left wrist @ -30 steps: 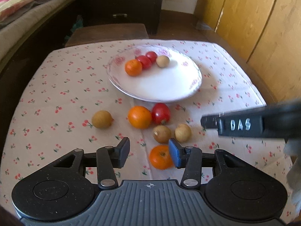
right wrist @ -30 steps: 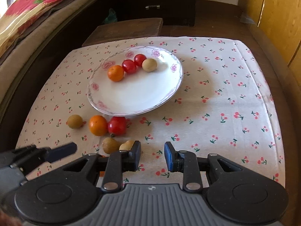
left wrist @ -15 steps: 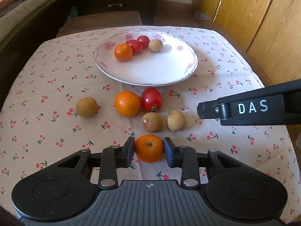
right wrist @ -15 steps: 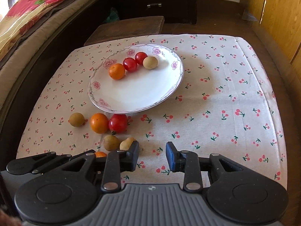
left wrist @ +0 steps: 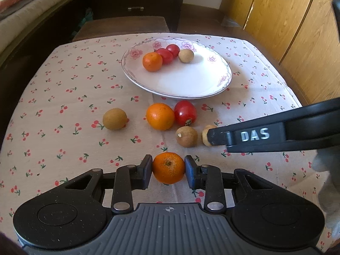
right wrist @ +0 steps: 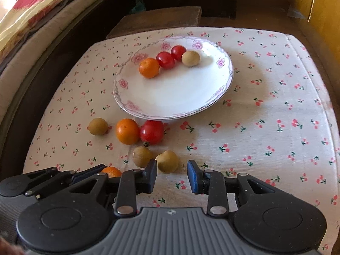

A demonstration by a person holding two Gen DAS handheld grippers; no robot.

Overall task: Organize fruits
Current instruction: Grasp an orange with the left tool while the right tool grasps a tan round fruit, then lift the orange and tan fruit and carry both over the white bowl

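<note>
My left gripper (left wrist: 168,168) has just closed on a mandarin (left wrist: 168,167), pads touching both sides. Ahead of it the plate (left wrist: 221,72) already has four fruits; five wait on the cloth. My right gripper (right wrist: 172,175) stands narrowly apart, empty, beside a longan (right wrist: 167,161), half hidden from the left camera

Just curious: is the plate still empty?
No, the plate holds four fruits: an orange, two tomatoes and a brown fruit.

L gripper (left wrist: 168,168) fingers (left wrist: 146,171) clamp orange (left wrist: 168,167) nr plate (left wrist: 223,80).
</note>
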